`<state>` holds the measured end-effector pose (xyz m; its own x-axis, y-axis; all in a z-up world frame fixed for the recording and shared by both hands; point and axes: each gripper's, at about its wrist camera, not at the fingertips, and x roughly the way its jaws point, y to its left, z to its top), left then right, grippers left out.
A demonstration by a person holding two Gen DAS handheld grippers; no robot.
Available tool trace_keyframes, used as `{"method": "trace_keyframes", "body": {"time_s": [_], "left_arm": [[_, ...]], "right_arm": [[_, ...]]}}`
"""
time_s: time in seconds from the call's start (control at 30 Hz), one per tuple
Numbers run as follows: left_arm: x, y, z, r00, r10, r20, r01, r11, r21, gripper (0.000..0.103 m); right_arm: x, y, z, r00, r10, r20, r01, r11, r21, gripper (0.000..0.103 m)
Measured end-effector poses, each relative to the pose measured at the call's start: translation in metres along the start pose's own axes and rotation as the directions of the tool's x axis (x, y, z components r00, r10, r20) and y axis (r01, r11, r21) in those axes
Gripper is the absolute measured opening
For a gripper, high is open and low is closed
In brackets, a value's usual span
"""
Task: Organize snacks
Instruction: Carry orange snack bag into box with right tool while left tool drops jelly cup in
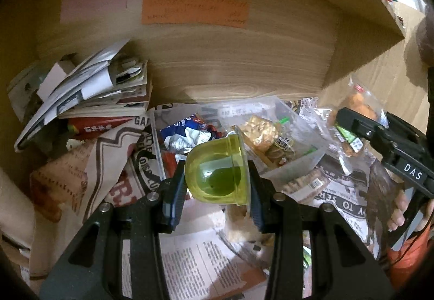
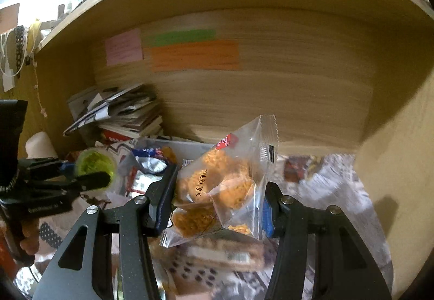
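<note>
My left gripper [image 1: 217, 178] is shut on a yellow-green jelly cup [image 1: 217, 172], held tilted above the near edge of a clear plastic bin [image 1: 295, 167] with several wrapped snacks in it. My right gripper [image 2: 217, 197] is shut on a clear bag of orange fried snacks [image 2: 225, 180], held above the newspaper-covered surface. In the left wrist view the right gripper [image 1: 352, 121] with its bag [image 1: 358, 104] is at the right, just right of the bin. In the right wrist view the left gripper [image 2: 89, 178] and jelly cup [image 2: 95, 164] are at the left.
A wooden shelf back wall [image 1: 230, 61] carries pink, green and orange paper notes. A stack of books and papers [image 1: 103, 93] lies at the back left. Newspaper [image 1: 190, 259] covers the surface. A wrapped bar [image 2: 225, 254] lies under the right gripper. A wooden side panel [image 2: 393, 178] stands at the right.
</note>
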<state>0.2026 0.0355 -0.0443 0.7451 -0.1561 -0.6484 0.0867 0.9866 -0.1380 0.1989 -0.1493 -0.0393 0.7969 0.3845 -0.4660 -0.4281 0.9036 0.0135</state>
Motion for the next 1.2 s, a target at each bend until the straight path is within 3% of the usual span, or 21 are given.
{"method": "trace_keyframes", "body": {"time_s": [0.57, 0.9, 1.07, 1.2], "left_arm": [[0.066, 0.036, 0.011, 0.991, -0.027, -0.131, 0.016, 0.997, -0.081, 0.041], [0.070, 0.034, 0.015, 0.994, -0.009, -0.107, 0.002, 0.998, -0.068, 0.043], [0.062, 0.030, 0.015, 0.995, 0.013, -0.099, -0.019, 0.998, -0.057, 0.049], [0.046, 0.027, 0.014, 0.998, 0.037, -0.057, -0.040, 0.998, -0.055, 0.064]], "right_arm": [[0.093, 0.021, 0.015, 0.977, 0.099, -0.187, -0.109, 0.993, -0.041, 0.049], [0.111, 0.022, 0.009, 0.968, 0.088, -0.234, -0.101, 0.994, -0.041, 0.056], [0.102, 0.017, 0.011, 0.970, 0.085, -0.227, -0.095, 0.995, -0.034, 0.059], [0.086, 0.014, 0.012, 0.982, 0.053, -0.183, -0.062, 0.997, -0.043, 0.075]]}}
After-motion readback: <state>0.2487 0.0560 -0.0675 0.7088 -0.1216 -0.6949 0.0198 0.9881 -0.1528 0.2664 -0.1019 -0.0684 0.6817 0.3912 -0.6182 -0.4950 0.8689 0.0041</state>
